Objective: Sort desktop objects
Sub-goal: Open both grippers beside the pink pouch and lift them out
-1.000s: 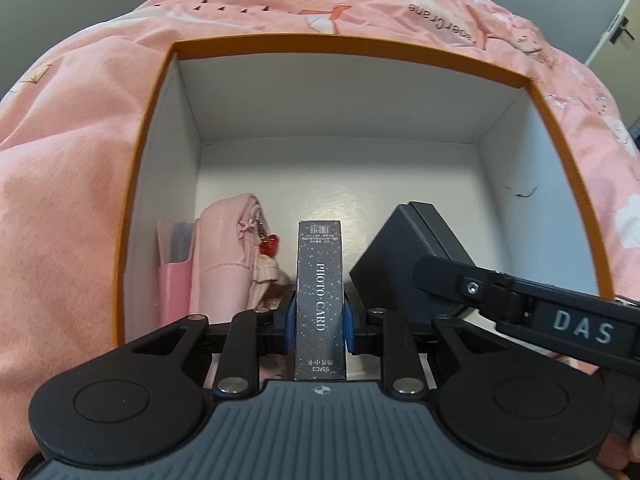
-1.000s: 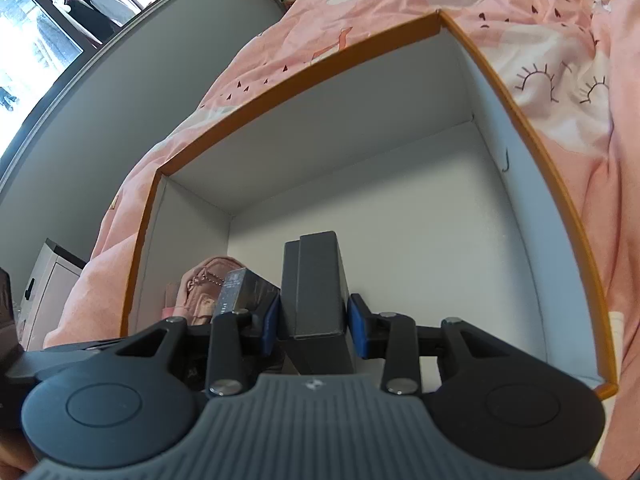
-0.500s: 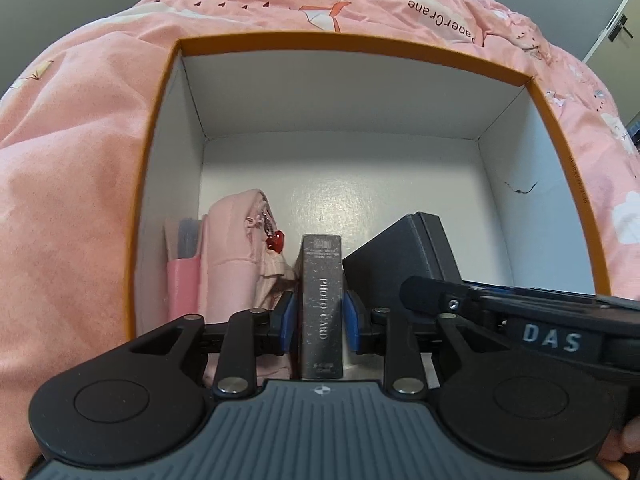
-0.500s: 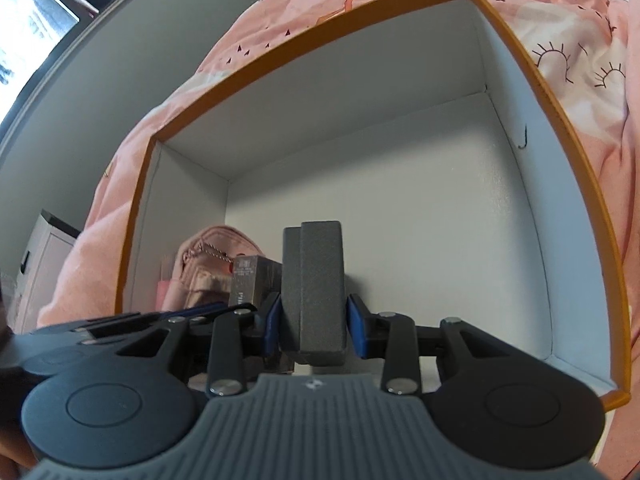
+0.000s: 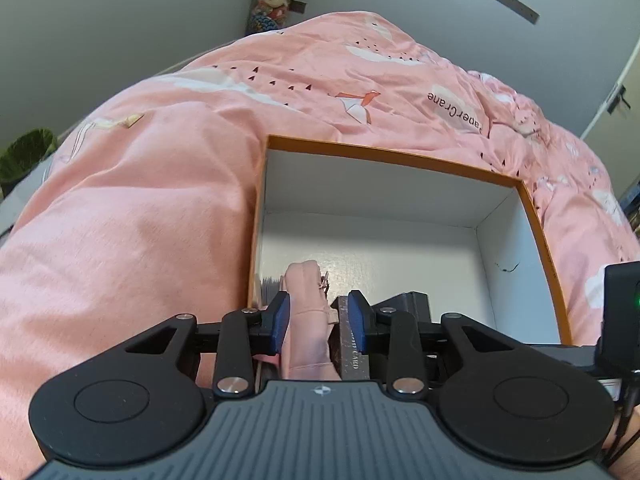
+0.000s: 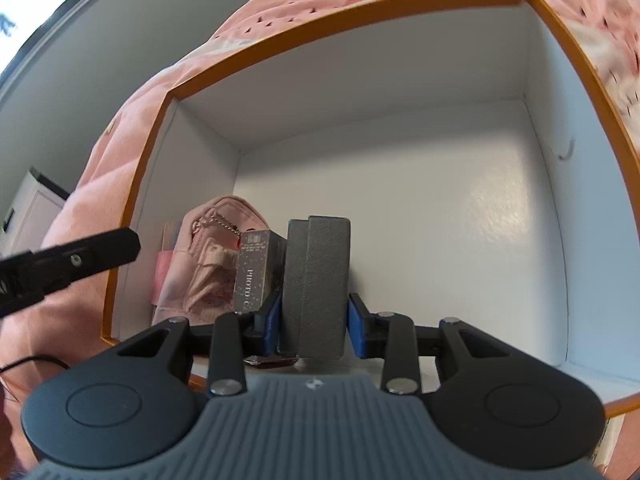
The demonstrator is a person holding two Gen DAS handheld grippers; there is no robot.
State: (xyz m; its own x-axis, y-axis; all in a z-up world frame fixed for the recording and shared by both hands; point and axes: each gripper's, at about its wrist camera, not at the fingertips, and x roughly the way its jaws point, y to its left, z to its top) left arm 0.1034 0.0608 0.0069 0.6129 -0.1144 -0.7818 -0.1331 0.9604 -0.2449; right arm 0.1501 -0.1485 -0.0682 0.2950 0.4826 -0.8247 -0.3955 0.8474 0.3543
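My right gripper (image 6: 313,322) points steeply down into the box (image 6: 360,24), its blue pads either side of an upright dark grey case (image 6: 316,280). The left pad touches the case; the right pad seems to show a sliver of gap, though the fisheye view makes that hard to judge, so I take it as a light pinch. The case stands on the box floor, pressed against a slim photo card box (image 6: 256,268), which leans on a pink pouch (image 6: 216,248) in the near left corner.

My left gripper (image 5: 316,322) is tilted down at the same corner with its jaws opening. The pouch and the photo card box show between the pads, but neither looks pressed.

Risks as I judge them: the grey case stands on a narrow edge, so letting go abruptly could tip it toward the bare right side of the box floor. The left pads could also catch the pouch fabric or drag the card box over, and the two grippers sit close enough to collide
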